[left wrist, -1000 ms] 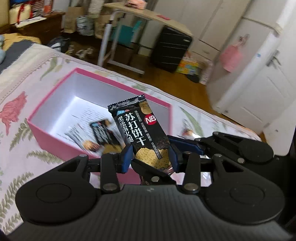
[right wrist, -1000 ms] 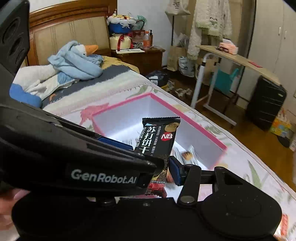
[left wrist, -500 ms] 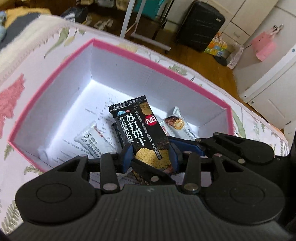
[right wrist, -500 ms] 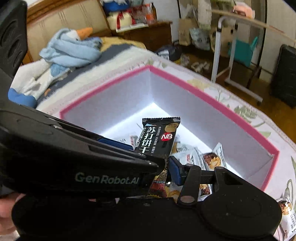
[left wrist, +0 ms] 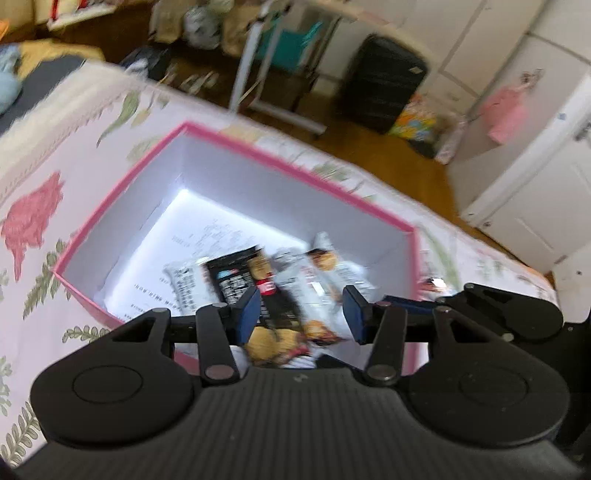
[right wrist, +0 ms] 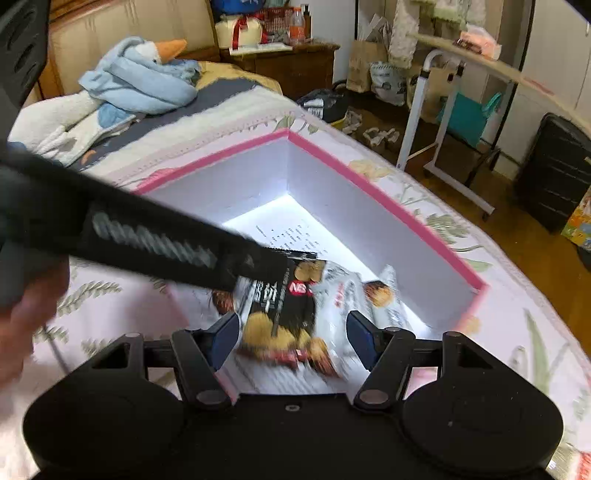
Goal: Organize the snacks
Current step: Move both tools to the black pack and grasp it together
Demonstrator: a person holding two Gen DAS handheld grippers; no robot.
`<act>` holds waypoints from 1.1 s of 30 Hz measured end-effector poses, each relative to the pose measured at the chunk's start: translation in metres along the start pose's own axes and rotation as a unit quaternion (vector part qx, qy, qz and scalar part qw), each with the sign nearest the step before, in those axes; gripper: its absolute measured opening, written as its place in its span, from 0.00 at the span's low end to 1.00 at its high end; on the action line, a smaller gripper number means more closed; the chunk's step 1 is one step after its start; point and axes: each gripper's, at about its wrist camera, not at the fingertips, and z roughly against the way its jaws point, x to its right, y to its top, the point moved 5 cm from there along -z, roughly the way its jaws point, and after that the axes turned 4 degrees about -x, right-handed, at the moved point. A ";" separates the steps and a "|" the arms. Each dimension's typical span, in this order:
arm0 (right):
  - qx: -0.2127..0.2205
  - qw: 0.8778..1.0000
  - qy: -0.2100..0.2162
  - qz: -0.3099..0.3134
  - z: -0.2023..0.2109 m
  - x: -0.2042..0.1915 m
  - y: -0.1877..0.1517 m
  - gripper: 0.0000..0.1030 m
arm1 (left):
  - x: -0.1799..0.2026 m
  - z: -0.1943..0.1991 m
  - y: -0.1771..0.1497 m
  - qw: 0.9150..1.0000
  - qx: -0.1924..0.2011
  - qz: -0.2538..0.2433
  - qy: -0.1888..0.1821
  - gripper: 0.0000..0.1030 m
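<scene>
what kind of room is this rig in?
Most likely a home bedroom: a bed with a wooden headboard and floral bedspread, a plush goose on it, and a black suitcase by white cupboards.

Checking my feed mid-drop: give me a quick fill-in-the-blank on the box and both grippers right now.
The open cardboard box has a ____ rim.
The black cracker packet lies between the opening right gripper jaws, inside the ____.
The opening left gripper pads are coloured ____.

Missing words: pink; box; blue
</scene>
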 end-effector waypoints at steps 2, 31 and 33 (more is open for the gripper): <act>0.004 1.000 -0.003 -0.003 0.029 0.007 -0.012 0.67 | 0.014 0.021 -0.004 1.000 0.013 -0.022 -0.009 0.47; -0.070 0.983 -0.041 -0.166 0.103 0.170 -0.254 0.72 | 0.238 -0.073 -0.156 0.959 -0.199 -0.177 -0.097 0.45; -0.078 0.988 -0.043 -0.122 0.095 0.168 -0.262 0.72 | 0.233 -0.086 -0.168 0.957 -0.225 -0.148 -0.105 0.45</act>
